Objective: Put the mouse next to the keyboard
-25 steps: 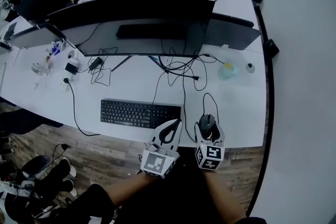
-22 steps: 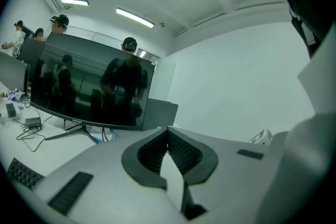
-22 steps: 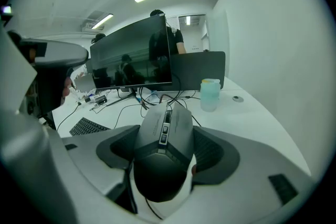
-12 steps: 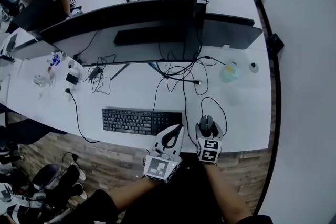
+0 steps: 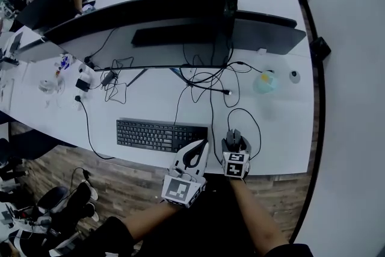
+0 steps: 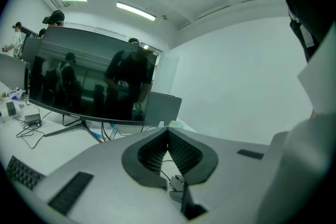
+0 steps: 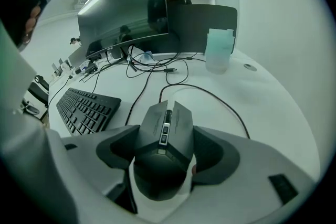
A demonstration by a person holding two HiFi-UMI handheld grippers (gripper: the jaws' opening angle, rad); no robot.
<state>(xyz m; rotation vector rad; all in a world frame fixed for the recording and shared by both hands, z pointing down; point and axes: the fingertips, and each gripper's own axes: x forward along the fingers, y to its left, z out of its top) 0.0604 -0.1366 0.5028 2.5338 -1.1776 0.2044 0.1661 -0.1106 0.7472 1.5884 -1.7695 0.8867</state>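
The black wired mouse (image 5: 233,138) sits on the white desk (image 5: 277,129) near its front edge, a short gap to the right of the black keyboard (image 5: 161,135). My right gripper (image 5: 233,142) is shut on the mouse (image 7: 167,131), one jaw pressed on each flank, and its cable runs off toward the monitor. In the right gripper view the keyboard (image 7: 84,107) lies to the left. My left gripper (image 5: 200,146) hovers by the keyboard's right end, shut with its pads (image 6: 160,147) meeting and nothing between them. The left gripper view shows a keyboard corner (image 6: 20,173).
A wide curved monitor (image 5: 150,15) and a second screen (image 5: 267,33) stand at the back. Tangled cables (image 5: 207,78) lie mid-desk. A translucent cup (image 5: 263,82) and a small round object (image 5: 294,76) sit at right. Plugs and adapters (image 5: 81,78) lie at left. People stand at neighbouring desks.
My right gripper has edged slightly left with the mouse, narrowing the gap to the keyboard. The left gripper has barely moved. The head view has shifted a little.
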